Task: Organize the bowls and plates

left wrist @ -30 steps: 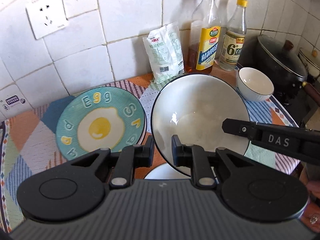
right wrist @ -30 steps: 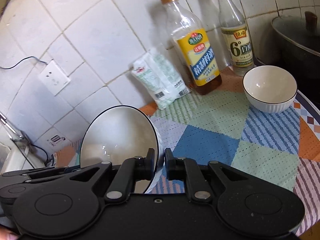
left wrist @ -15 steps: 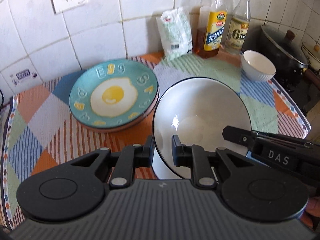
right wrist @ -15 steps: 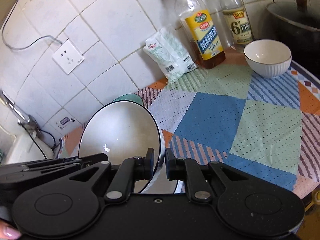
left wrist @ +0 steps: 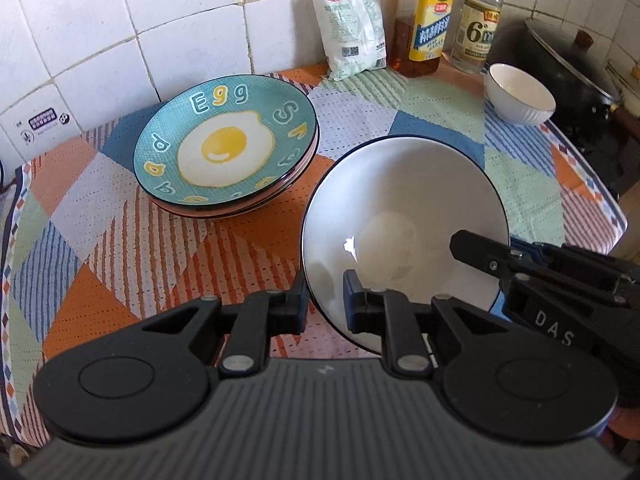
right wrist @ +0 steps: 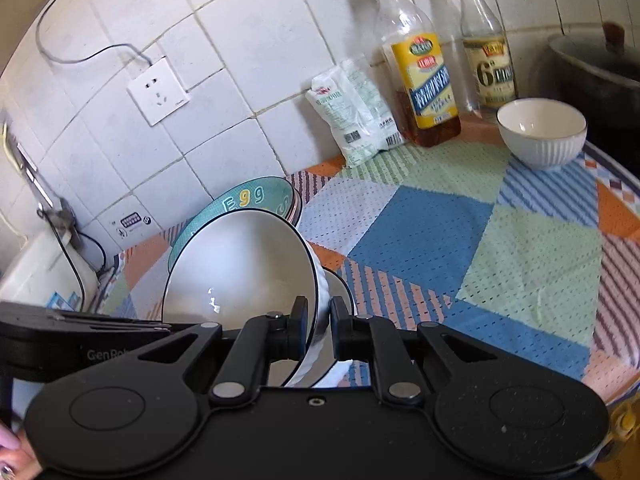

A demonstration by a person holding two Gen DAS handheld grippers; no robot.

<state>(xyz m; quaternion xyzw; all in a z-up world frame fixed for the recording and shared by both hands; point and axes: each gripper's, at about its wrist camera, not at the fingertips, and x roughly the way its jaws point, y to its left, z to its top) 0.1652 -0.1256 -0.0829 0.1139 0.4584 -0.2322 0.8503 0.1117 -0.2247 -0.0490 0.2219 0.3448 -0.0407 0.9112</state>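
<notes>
Partway, by the look: teal egg-print plates [left wrist: 224,152] stacked near wall, big white black-rimmed bowl [left wrist: 404,232] tilted off patchwork cloth [left wrist: 432,108], rim pinched by left gripper [left wrist: 324,306] & right gripper [right wrist: 318,326], w/ small white ribbed bowl [left wrist: 520,98] left by bottles, well apart.

Left hand-held gripper [left wrist: 325,299] – matte black, silver rivets; right hand-held gripper [right wrist: 318,322] – black, "DAS" lettering

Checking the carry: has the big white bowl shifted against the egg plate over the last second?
Yes. In the left wrist view the big white bowl sat touching the egg plate; now it's apart, nearer the camera.
</notes>
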